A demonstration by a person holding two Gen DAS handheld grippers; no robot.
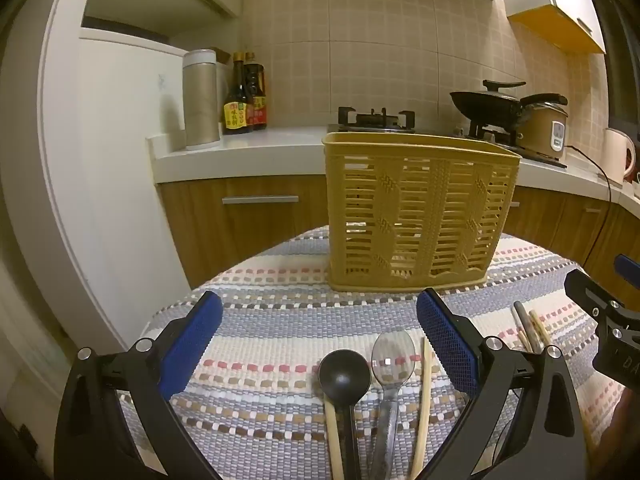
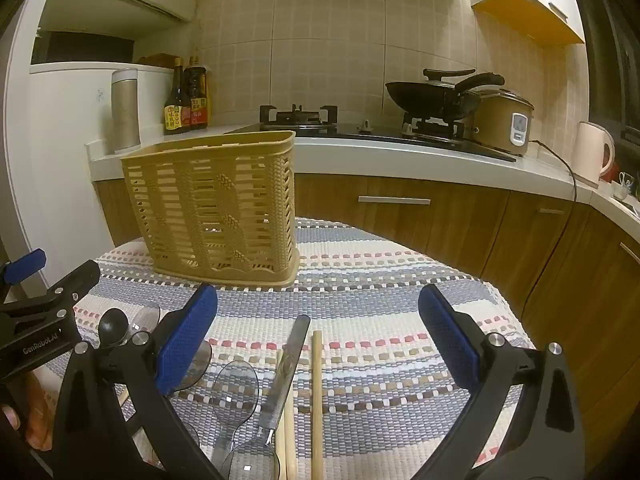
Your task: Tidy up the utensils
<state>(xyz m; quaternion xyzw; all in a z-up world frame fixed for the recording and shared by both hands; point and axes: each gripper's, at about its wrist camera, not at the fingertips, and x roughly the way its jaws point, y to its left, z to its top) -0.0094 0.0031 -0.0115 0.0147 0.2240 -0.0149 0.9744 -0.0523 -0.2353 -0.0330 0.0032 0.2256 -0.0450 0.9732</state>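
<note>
A woven mat with blue, pink and brown stripes (image 1: 280, 304) is covering the table, and everything else is sitting on it. A tall yellow plastic basket with slotted sides (image 1: 416, 208) is standing upright at the far side of the mat, and nothing is showing inside it. The left gripper (image 1: 320, 340) with blue pads is hanging low over the near part of the mat with its fingers wide apart, holding nothing. The right gripper (image 2: 318, 336) is doing the same, fingers spread wide and holding nothing. Between the left fingers a round black ladle (image 1: 344, 376), a clear plastic spoon (image 1: 392, 356) and a pale wooden chopstick (image 1: 425, 392) are lying side by side. Between the right fingers a flat metal handle (image 2: 286, 368) is lying next to another wooden chopstick (image 2: 317, 392), with a second clear spoon (image 2: 235, 388) close by.
</note>
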